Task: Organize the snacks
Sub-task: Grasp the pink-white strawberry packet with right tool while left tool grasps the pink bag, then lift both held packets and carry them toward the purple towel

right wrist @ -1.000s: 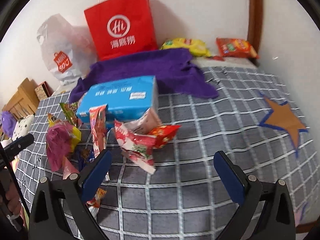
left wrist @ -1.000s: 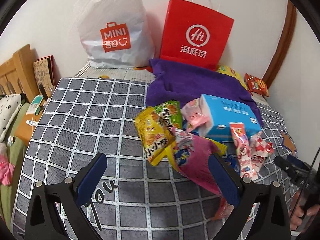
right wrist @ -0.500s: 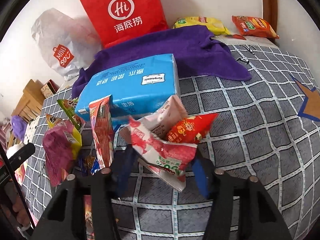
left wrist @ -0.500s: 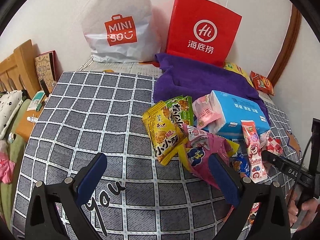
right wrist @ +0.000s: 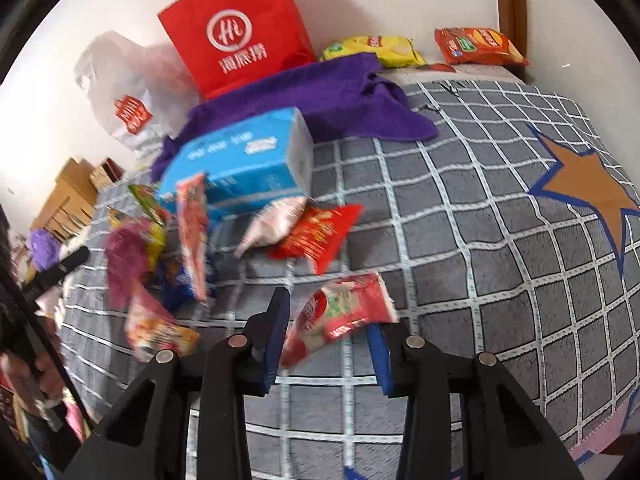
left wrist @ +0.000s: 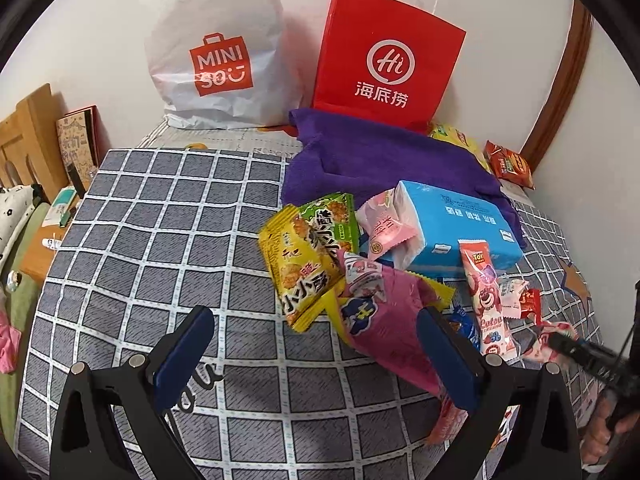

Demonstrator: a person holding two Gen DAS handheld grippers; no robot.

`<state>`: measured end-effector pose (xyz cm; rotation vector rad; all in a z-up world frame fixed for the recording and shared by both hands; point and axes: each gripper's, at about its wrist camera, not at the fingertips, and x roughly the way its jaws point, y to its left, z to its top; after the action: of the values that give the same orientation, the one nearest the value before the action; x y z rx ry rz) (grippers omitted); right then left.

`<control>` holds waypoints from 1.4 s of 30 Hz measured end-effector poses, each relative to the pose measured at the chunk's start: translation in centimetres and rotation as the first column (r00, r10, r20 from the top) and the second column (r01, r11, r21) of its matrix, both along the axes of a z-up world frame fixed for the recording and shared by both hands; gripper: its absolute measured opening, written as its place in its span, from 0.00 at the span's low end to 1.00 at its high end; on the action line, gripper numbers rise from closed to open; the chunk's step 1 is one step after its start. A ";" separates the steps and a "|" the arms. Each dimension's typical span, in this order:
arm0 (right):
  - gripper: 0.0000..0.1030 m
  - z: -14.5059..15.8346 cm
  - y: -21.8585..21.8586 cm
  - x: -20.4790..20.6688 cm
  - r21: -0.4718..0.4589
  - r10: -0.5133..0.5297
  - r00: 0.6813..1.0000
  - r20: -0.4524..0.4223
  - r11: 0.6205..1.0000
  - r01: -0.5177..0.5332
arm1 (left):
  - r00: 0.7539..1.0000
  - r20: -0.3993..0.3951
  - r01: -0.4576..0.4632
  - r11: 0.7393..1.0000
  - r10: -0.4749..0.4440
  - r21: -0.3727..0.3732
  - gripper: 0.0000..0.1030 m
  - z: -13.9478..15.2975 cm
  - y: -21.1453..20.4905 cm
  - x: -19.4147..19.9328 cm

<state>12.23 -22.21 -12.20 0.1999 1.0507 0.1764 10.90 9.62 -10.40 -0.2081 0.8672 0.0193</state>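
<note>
Red-and-white snack packet (right wrist: 340,316): clamped between the pads of the right tongs (right wrist: 328,344), jaws just closed on it; in front of the blue tissue pack (right wrist: 240,164).
Snack pile (left wrist: 320,264): on the bed (left wrist: 160,240), against the tissue pack's left side.
Left tongs (left wrist: 316,356): jaws wide apart, gripping nothing, near side of the tissue pack.
Red paper bag (left wrist: 384,60): upright, behind the tissue pack.

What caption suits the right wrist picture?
Right gripper has just closed on a red-and-white snack packet above the checked bedspread.
</note>
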 end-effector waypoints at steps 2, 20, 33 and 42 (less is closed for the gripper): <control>0.40 -1.1 0.0 0.4 -0.019 -0.003 1.000 -0.028 1.000 0.003 | 1.000 0.001 0.012 1.000 -0.012 -0.002 0.98 0.1 -0.3 0.3; 0.60 -2.7 0.2 0.0 -0.091 0.072 0.997 -0.013 0.993 -0.073 | 0.986 -0.099 0.145 0.987 -0.137 0.068 0.78 -2.7 -5.1 4.1; 0.30 -1.8 1.0 0.3 -0.083 0.084 0.996 0.011 0.993 -0.083 | 0.981 -0.082 0.182 0.982 -0.177 0.045 0.38 -1.6 -4.3 2.6; 0.28 0.1 1.4 -0.2 -0.078 0.069 0.997 0.042 0.995 -0.065 | 0.983 -0.034 0.180 0.984 -0.179 0.013 0.37 -0.2 -3.3 1.4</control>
<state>12.01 -20.85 -12.12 0.0908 1.0187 0.1996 12.31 6.31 -10.58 -0.1144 0.9153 -0.1391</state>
